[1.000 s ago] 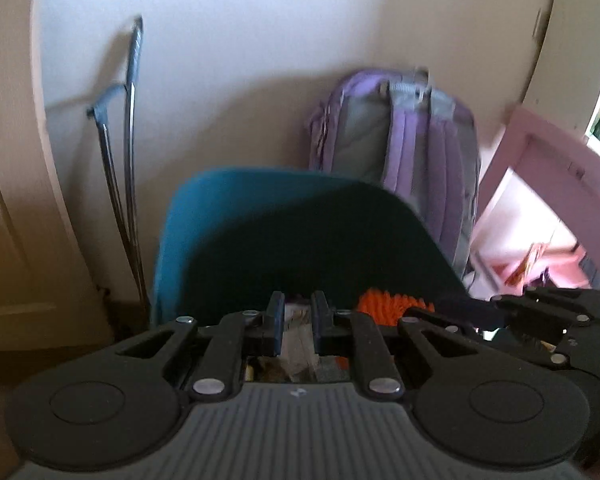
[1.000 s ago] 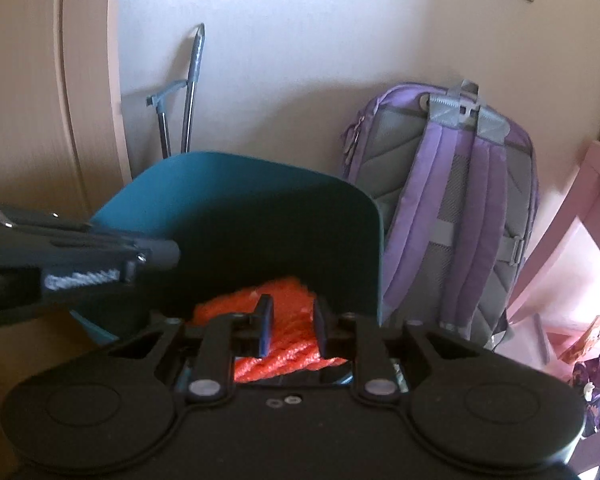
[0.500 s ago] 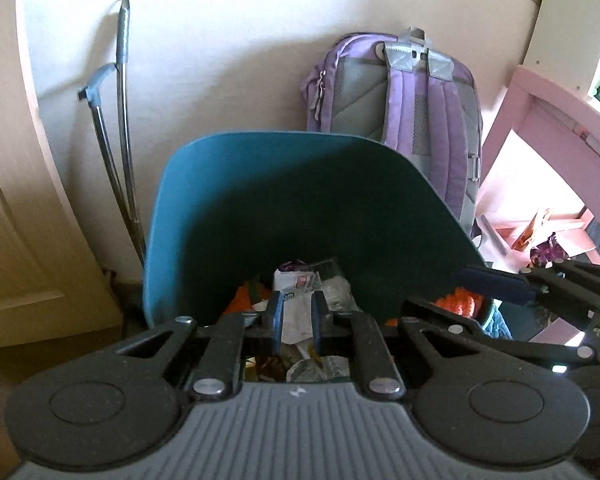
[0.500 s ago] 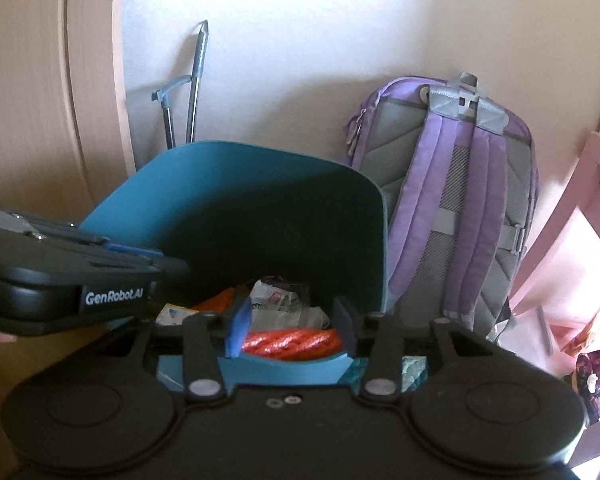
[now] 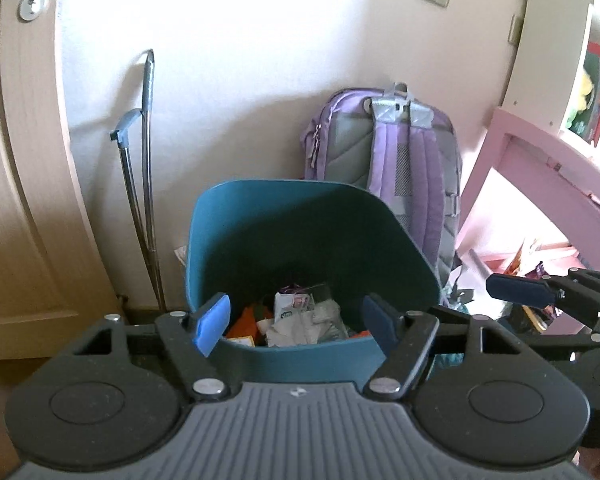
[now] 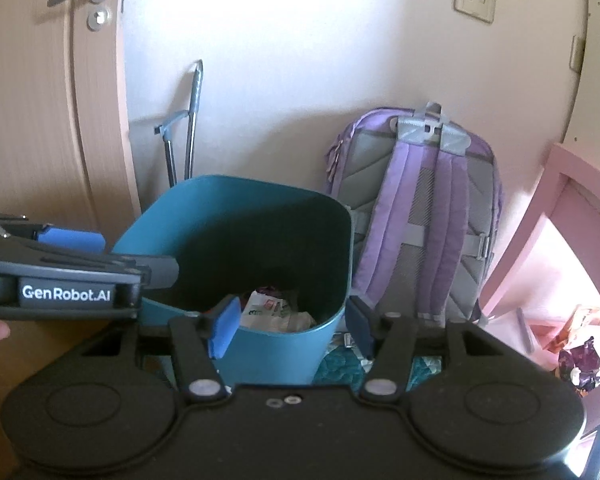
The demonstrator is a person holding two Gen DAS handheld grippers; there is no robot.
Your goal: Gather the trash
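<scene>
Door (image 6: 56, 128): shut, handle high, well left of the bin.
Backpack (image 5: 396, 160): purple and grey, upright against the wall, just right of the bin and behind it.
Pink furniture (image 5: 548, 172): right of the bin, past the backpack; loose wrappers (image 6: 582, 364) lie on the floor under it, not yet gathered.
Bin (image 5: 312, 248): teal, open-topped, standing on the floor against the wall; landmark for all entries.
Metal handle (image 5: 146, 168): leaning on the wall, just left of the bin.
Left gripper (image 5: 296, 318): above the bin's near rim; jaws have just been opening and stand wide, nothing between the pads.
Right gripper (image 6: 290, 320): over the bin's near right corner; jaws have just been opening and stand wide, nothing held.
Trash (image 5: 304, 316): crumpled white paper, a printed packet and orange bits, lying at the bottom of the bin.
Scrap (image 5: 180, 252): pale piece on the floor at the bin's left side, partly hidden.
Done, by judgement: both grippers have dropped their loads; a fair heap is already in the bin.
Left, by judgement: the wrappers under the pink furniture and the scrap beside the bin; the task looks partway through.
</scene>
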